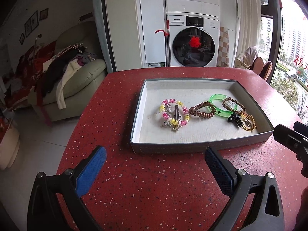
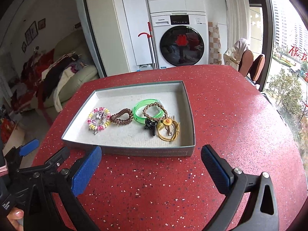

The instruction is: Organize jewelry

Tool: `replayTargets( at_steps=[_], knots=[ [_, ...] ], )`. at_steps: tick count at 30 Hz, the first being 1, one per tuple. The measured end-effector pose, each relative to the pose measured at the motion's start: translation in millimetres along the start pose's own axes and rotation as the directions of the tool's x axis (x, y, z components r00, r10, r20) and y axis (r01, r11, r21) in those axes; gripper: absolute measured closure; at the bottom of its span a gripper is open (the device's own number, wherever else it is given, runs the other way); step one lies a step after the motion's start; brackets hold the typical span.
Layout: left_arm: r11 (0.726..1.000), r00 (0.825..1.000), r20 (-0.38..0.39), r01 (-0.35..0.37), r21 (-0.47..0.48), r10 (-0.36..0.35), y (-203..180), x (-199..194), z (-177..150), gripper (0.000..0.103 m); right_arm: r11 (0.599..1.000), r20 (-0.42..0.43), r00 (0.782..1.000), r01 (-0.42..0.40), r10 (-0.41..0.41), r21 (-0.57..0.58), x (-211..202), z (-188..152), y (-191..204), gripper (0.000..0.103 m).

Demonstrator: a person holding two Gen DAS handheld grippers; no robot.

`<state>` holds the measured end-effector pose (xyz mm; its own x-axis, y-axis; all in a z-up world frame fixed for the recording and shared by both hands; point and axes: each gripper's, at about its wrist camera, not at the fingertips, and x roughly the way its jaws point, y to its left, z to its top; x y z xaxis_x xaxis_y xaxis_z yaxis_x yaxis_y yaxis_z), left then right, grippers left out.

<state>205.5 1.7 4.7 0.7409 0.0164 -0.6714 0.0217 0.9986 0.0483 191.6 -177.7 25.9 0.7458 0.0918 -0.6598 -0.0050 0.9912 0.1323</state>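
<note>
— Red speckled desk [image 2: 221,115], grey tray [image 2: 187,104] just ahead of both tongs: how far along is the sorting?

— Judging by the layout, late or nearly finished. Every piece in sight already lies inside the tray; nothing loose shows on the desk around it.

— What is in there?

— Ahead of the left tongs [image 1: 155,158], a pink-and-yellow coil band [image 1: 174,115] with silver clips [image 1: 176,112] lying on it. Beside that, touching it or nearly so, a brown coil band [image 1: 202,110]. Further toward the right tongs [image 2: 151,156], a green bangle [image 2: 147,110] with a braided tie [image 2: 155,110] across it, then a black clip [image 2: 150,126] and a yellow cord [image 2: 169,130] with a small flower.

— And the tongs themselves?

— Both spread wide and carrying nothing, hanging over bare desk short of the tray's near wall. The left pair also shows at the lower left of the right camera.

— Anything left to do?

— Possibly. The right-hand cluster overlaps in a heap, so separating bangle, tie, clip and cord may remain. Whether that counts as organised cannot be settled from these views.
</note>
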Motion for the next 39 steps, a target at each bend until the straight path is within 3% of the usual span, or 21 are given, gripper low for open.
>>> replayTargets(
  at_steps=[5, 15, 39],
  knots=[
    [0.999, 1.000, 0.004, -0.005, -0.041, 0.005, 3.6, -7.7, -12.4, 0.000, 0.999, 0.014, 0.999, 0.036, -0.036, -0.007, -10.0, -13.8, 1.7, 0.000],
    [1.000, 0.998, 0.062, -0.016, -0.003, 0.016, -5.0, -29.1, -20.7, 0.000, 0.993, 0.045, 0.993, 0.109, -0.108, -0.038, -27.8, -25.2, 7.1, 0.000],
    [1.000, 0.998, 0.062, -0.024, -0.014, 0.025, -0.2, -36.5, -22.3, 0.000, 0.994, 0.050, 0.993, 0.105, -0.104, -0.035, -37.3, -24.1, 6.8, 0.000]
  ],
)
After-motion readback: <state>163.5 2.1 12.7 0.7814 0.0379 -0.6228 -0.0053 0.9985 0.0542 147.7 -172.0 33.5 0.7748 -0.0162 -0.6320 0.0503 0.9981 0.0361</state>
